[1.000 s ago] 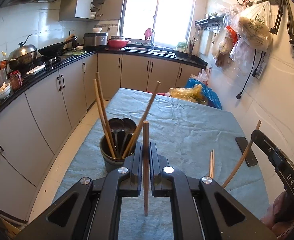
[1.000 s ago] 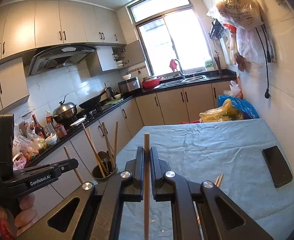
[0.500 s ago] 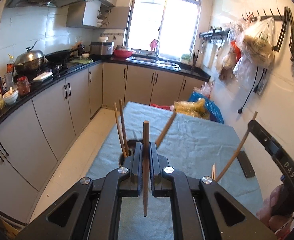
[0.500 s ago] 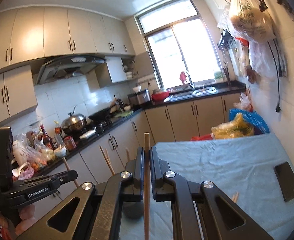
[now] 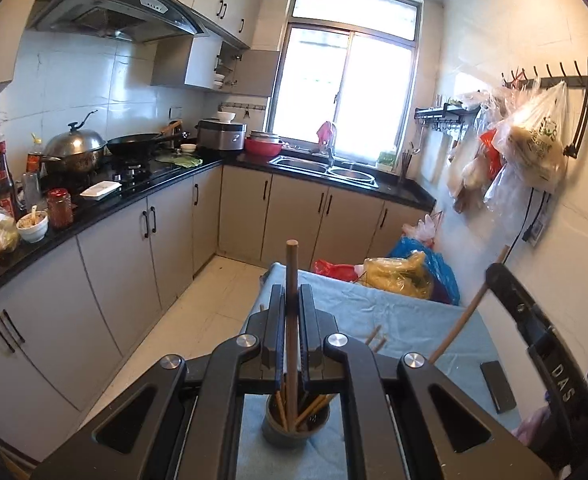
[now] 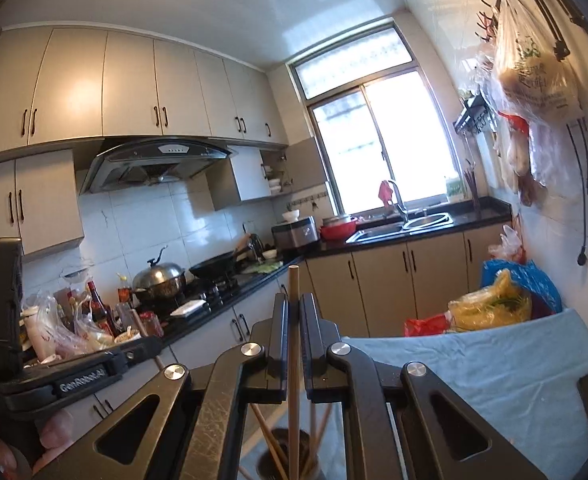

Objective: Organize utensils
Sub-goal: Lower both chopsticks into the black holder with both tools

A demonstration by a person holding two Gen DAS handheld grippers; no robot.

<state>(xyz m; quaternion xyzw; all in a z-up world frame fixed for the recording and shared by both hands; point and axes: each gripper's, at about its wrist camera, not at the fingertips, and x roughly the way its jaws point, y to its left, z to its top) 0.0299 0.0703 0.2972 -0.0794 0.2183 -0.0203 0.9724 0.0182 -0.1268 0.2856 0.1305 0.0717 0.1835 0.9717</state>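
My left gripper (image 5: 291, 292) is shut on a wooden chopstick (image 5: 291, 264) that stands upright between the jaws. Its lower end hangs over a dark utensil cup (image 5: 294, 430) that holds several chopsticks. In the right wrist view, my right gripper (image 6: 294, 300) is shut on a second upright chopstick (image 6: 294, 280), above the same cup (image 6: 289, 456). The right gripper (image 5: 498, 276) also shows at the left view's right edge with its slanted chopstick (image 5: 464, 320). The left gripper (image 6: 149, 350), in a hand, appears at the lower left.
The cup stands on a table under a blue cloth (image 5: 414, 320). Two loose chopsticks (image 5: 376, 338) lie on the cloth and a black phone (image 5: 498, 386) lies near its right edge. Plastic bags (image 5: 406, 276) crowd the table's far end. A counter with cookware (image 5: 73, 156) runs along the left.
Both grippers have risen with their chopsticks still clamped. The cup has slid from ahead of the jaws to beneath them, and both views now show more of the kitchen.
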